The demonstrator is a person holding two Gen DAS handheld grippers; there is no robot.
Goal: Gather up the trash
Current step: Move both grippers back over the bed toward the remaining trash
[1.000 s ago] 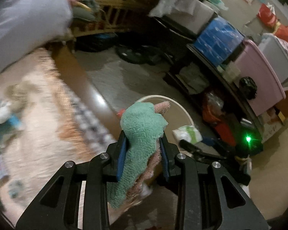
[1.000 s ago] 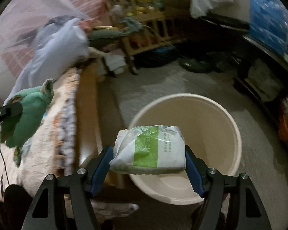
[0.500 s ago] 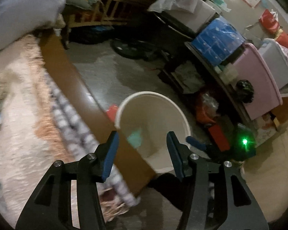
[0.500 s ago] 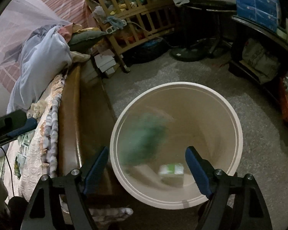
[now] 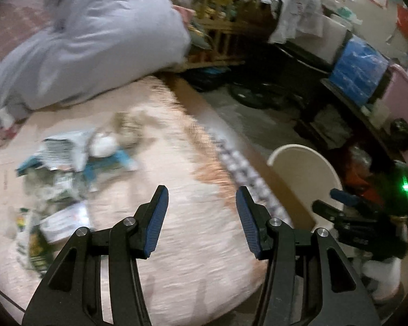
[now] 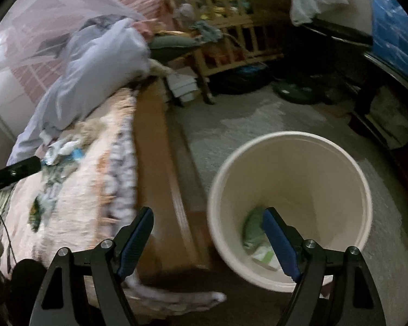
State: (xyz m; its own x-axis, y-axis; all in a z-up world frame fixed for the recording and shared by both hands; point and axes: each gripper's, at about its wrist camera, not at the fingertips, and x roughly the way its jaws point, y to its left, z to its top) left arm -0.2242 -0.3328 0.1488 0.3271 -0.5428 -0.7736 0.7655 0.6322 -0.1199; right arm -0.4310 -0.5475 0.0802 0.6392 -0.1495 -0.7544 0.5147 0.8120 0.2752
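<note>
A cream bucket (image 6: 361, 187) stands on the floor beside the bed; its rim also shows in the left wrist view (image 5: 304, 149). Inside it lie the green cloth (image 6: 253, 228) and the white-and-green packet (image 6: 265, 256). Torn paper and wrappers (image 5: 68, 168) lie scattered on the pink bedspread (image 5: 176, 244). My left gripper (image 5: 201, 217) is open and empty above the bedspread, right of the scraps. My right gripper (image 6: 206, 241) is open and empty, low over the bed edge and the bucket's near rim; it also shows in the left wrist view (image 5: 340, 203).
A grey-blue duvet (image 5: 95, 40) is heaped at the head of the bed. A brown wooden bed rail (image 6: 155, 163) runs between bedspread and floor. A wooden cot (image 6: 231, 35) and cluttered shelves (image 5: 367, 87) line the far side of the grey floor.
Both grippers let go: the green cloth and the packet dropped into the bucket. The left gripper has swung left over the bed; the right has shifted left toward the bed edge.
</note>
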